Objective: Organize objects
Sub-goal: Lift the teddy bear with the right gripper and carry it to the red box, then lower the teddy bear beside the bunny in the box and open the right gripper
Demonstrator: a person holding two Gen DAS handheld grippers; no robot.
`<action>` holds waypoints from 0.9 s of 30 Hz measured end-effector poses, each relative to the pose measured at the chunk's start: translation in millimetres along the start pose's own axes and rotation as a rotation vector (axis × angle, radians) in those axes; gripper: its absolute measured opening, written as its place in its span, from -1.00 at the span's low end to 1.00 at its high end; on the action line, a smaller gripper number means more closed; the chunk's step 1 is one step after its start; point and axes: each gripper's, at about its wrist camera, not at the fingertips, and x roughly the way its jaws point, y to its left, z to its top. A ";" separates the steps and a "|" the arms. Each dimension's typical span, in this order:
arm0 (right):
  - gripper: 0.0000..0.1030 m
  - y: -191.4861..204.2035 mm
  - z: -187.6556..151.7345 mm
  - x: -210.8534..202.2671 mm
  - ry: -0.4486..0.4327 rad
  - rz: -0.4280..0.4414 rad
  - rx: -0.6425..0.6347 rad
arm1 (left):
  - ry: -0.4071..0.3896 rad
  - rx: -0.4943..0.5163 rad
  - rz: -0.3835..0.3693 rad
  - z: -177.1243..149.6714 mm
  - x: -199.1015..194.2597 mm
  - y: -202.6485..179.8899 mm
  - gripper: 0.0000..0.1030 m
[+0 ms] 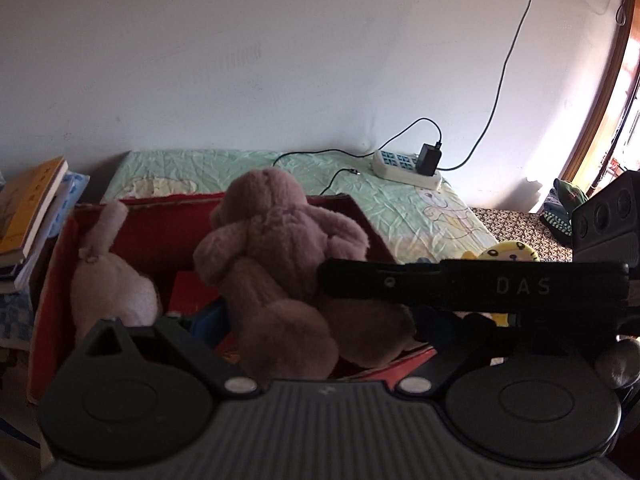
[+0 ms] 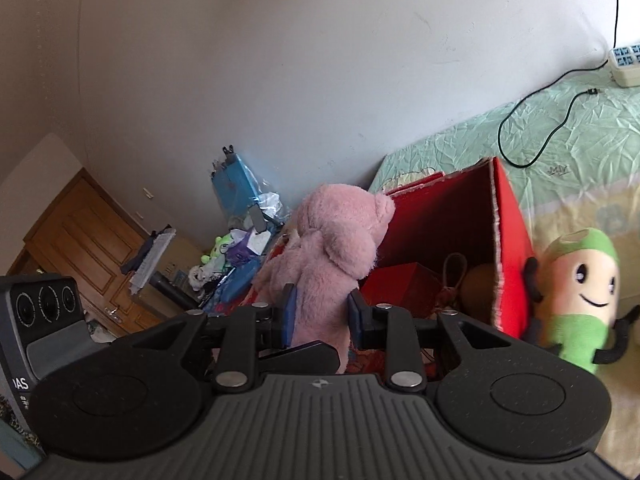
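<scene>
the right gripper (image 2: pixel 322 316) is clamped on a pink plush animal (image 2: pixel 332 256), its blue pads (image 2: pixel 289 314) pressing the toy's lower body from both sides and holding it upright at the near left side of an open red box (image 2: pixel 510 248). the left gripper's jaws stand wide, with nothing gripped; its fingers are mostly outside the left wrist view. in that view a mauve plush bear (image 1: pixel 276 264) slumps in the same red box (image 1: pixel 52 280) beside a paler pink plush (image 1: pixel 108 280). the box sits on a bed with a green sheet (image 2: pixel 576 148). a green and cream plush doll (image 2: pixel 580 296) stands just beside the box's right wall. a white power strip (image 1: pixel 406 168) lies near the wall.
</scene>
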 end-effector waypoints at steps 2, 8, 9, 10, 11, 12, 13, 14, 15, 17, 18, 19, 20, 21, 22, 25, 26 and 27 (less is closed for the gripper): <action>-0.44 0.4 -1.0 13.7 0.007 -0.013 0.024 | 0.011 -0.004 0.002 -0.3 6.0 14.7 0.83; -0.44 8.0 -10.5 46.4 0.035 -0.097 0.039 | 0.073 -0.013 0.004 -4.2 25.5 49.1 0.83; -0.44 9.4 -12.4 50.2 0.039 -0.114 0.038 | 0.086 -0.018 0.003 -5.3 29.6 53.9 0.83; -0.44 10.7 -13.7 54.0 0.044 -0.131 0.039 | 0.095 -0.022 0.003 -6.3 31.4 57.7 0.83; -0.44 12.3 -15.1 59.1 0.050 -0.144 0.045 | 0.101 -0.024 0.004 -7.4 32.4 60.7 0.83; -0.44 11.7 -15.4 62.1 0.057 -0.156 0.053 | 0.103 -0.021 0.005 -8.5 32.5 63.3 0.83; -0.44 12.1 -16.0 65.2 0.068 -0.173 0.057 | 0.105 -0.017 0.006 -9.4 32.3 65.2 0.83; -0.44 13.0 -16.6 68.9 0.083 -0.197 0.059 | 0.106 -0.012 0.008 -10.1 31.6 66.8 0.82; -0.44 13.6 -17.6 73.6 0.095 -0.216 0.062 | 0.106 -0.008 0.011 -10.6 30.8 68.5 0.81; -0.45 12.3 -18.1 80.3 0.120 -0.244 0.078 | 0.113 -0.003 0.017 -12.1 30.2 71.7 0.82; -0.45 12.3 -18.2 84.4 0.131 -0.256 0.084 | 0.117 -0.006 0.015 -12.8 29.7 73.7 0.82; -0.45 13.3 -17.4 85.3 0.134 -0.259 0.086 | 0.119 -0.010 0.010 -13.6 28.6 75.4 0.82; -0.45 14.4 -16.9 86.5 0.138 -0.263 0.082 | 0.120 -0.014 0.008 -14.6 26.2 76.6 0.84; -0.45 15.6 -16.4 87.9 0.144 -0.271 0.076 | 0.123 -0.016 0.007 -15.4 24.8 77.6 0.84; -0.45 16.8 -16.2 88.5 0.150 -0.281 0.070 | 0.125 -0.016 0.008 -16.0 23.2 77.8 0.84; -0.41 13.8 -16.0 87.9 0.163 -0.297 0.073 | 0.129 -0.013 0.009 -18.0 18.5 77.3 0.88; -0.39 12.2 -16.3 86.6 0.165 -0.300 0.082 | 0.128 -0.014 0.012 -18.3 16.4 76.8 0.88; -0.39 11.6 -17.1 85.8 0.167 -0.306 0.085 | 0.128 -0.016 0.014 -17.9 14.8 76.5 0.88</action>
